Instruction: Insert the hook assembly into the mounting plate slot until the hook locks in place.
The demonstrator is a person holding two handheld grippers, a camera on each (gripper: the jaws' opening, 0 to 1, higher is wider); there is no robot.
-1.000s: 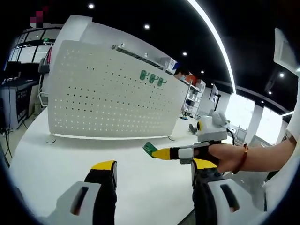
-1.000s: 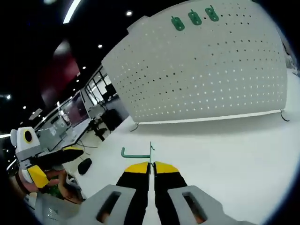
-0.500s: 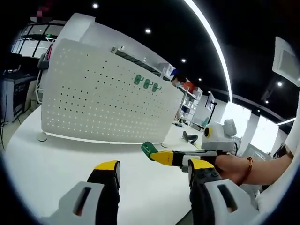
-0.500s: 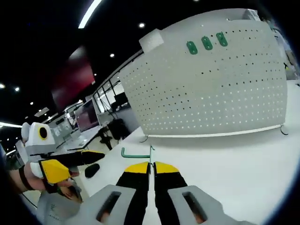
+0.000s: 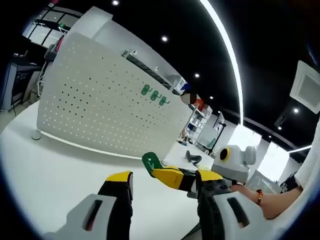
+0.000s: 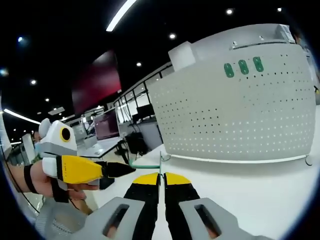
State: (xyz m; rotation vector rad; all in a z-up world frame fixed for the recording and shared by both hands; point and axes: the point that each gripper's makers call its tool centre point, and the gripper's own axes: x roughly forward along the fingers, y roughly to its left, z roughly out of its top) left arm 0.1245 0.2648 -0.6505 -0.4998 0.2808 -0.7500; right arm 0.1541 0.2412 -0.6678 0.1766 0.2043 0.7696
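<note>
A white pegboard (image 5: 100,110) stands upright on the white table (image 5: 55,165), with three green hook plates (image 5: 154,93) near its top edge. My left gripper (image 5: 164,176) is open with nothing between its jaws. The right gripper (image 5: 162,174) reaches in from the right just ahead of it, carrying a green hook (image 5: 149,162). In the right gripper view my right gripper (image 6: 160,176) is shut on the thin green hook (image 6: 145,165), well short of the pegboard (image 6: 235,115) and its green plates (image 6: 243,66). The left gripper (image 6: 120,169) comes in from the left, its black tips beside the hook's free end.
A person's hand with a wrist band (image 5: 257,195) holds the right gripper; another hand (image 6: 30,177) holds the left one. The pegboard's foot (image 5: 35,135) rests on the table. Open table surface (image 6: 260,185) lies before the board. Desks and shelves stand far behind.
Both views have shifted and tilted upward. The two grippers have drawn closer together; the left gripper's tips now lie next to the hook's free end. The right gripper stays shut on the hook.
</note>
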